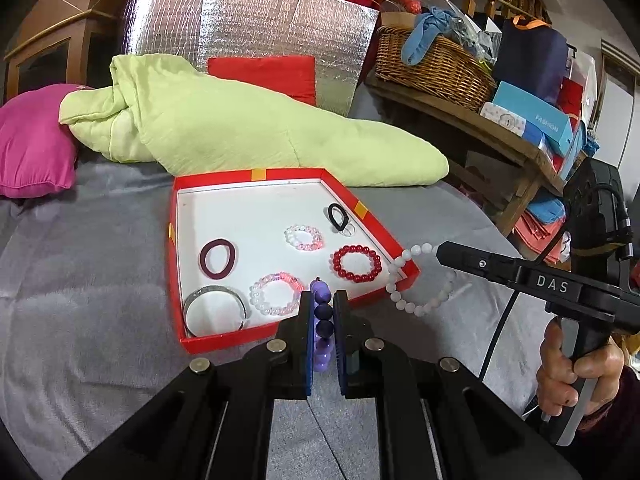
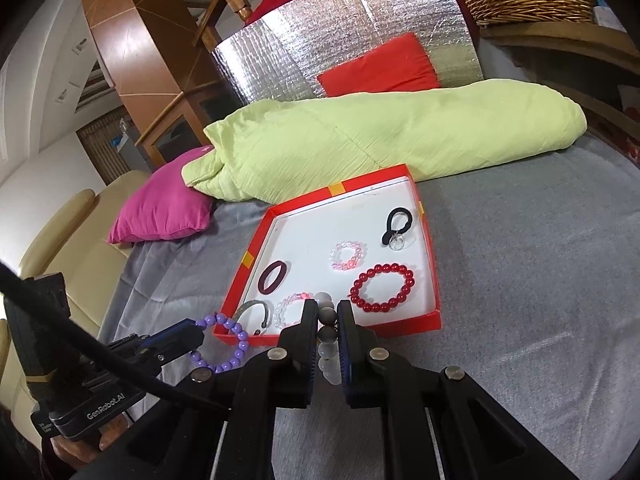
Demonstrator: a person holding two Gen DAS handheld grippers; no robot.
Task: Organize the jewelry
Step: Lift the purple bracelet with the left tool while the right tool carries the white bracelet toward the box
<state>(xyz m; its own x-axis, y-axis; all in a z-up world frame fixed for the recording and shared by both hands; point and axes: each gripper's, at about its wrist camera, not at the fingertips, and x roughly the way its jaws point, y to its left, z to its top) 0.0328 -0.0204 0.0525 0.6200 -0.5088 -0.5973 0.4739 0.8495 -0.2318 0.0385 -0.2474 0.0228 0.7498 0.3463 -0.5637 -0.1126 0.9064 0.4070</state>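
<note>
- Jewelry here is two bead bracelets in the air and six pieces already lying in the red box (image 1: 404, 258): the left gripper (image 1: 323, 312) is clamped on the purple bracelet (image 1: 322, 322), and the right gripper (image 2: 328, 322) is clamped on the white bracelet (image 2: 329, 344).
- Both loops hang at the box's near edge, the purple toward its near-left corner, the white over its near-right corner.
- Risk: each loop is pinched by only a few round beads, so I judge a jolt could let one slip onto the grey blanket (image 1: 100, 280).
- Risk: a dangling loop could snag the box wall and drag the light box.
- Risk: dropped too near, a bracelet would land on the silver bangle (image 1: 214, 304) or the red bracelet (image 1: 357, 263).
- Open floor lies in the far-left part of the box; the green quilt (image 1: 224, 120) crowds its far edge.
</note>
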